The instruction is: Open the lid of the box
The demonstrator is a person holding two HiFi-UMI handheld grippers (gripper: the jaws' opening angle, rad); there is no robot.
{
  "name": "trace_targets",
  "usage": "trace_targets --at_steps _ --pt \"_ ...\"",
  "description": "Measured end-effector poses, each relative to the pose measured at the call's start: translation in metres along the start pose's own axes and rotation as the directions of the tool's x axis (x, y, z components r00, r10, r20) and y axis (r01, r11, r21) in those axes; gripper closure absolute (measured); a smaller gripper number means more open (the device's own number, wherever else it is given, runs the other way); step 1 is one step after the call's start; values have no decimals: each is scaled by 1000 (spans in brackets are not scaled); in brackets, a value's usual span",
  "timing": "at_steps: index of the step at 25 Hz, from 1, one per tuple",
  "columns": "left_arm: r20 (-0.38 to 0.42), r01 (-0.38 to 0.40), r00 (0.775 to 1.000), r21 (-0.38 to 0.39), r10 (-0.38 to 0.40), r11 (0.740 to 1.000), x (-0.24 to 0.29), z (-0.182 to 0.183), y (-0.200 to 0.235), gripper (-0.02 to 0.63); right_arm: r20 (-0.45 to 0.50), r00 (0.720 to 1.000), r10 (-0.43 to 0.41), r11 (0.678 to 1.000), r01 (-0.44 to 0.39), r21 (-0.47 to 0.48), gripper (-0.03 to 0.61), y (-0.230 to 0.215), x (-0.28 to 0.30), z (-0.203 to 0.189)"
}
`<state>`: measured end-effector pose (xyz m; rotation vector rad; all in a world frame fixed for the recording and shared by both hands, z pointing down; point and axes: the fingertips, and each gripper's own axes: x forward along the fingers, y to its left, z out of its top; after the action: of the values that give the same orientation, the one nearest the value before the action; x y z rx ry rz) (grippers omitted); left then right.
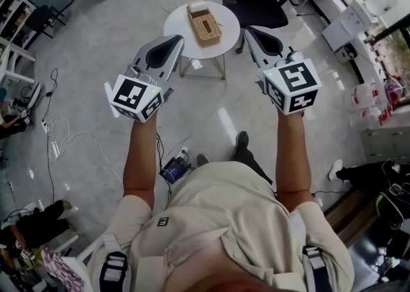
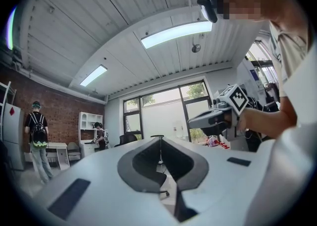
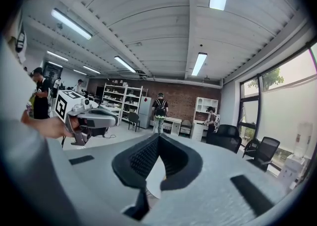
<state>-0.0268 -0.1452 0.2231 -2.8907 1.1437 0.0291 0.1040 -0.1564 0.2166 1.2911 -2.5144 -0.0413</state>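
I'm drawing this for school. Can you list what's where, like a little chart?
table: round, white, ahead of both grippers
box: tan, on the table, looks closed
left gripper: raised, jaws together, holding nothing
right gripper: raised, jaws together, holding nothing
contact with box: none yet

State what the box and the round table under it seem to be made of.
Box: probably woven rattan or bamboo, matt tan, judging by its textured surface. Table: smooth white top, perhaps laminate or painted wood; thin legs, likely metal.
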Motion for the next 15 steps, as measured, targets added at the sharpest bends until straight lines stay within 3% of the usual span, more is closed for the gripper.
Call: trace_targets --at_steps 7,15 --pt "-30 -68 997 -10 67 998 -18 -9 15 602 -3 999 53 998 -53 13 584 9 19 -5" --pt "-2 -153 988 2 153 988 -25 -7 27 602 19 991 132 991 -132 -32 584 15 43 4"
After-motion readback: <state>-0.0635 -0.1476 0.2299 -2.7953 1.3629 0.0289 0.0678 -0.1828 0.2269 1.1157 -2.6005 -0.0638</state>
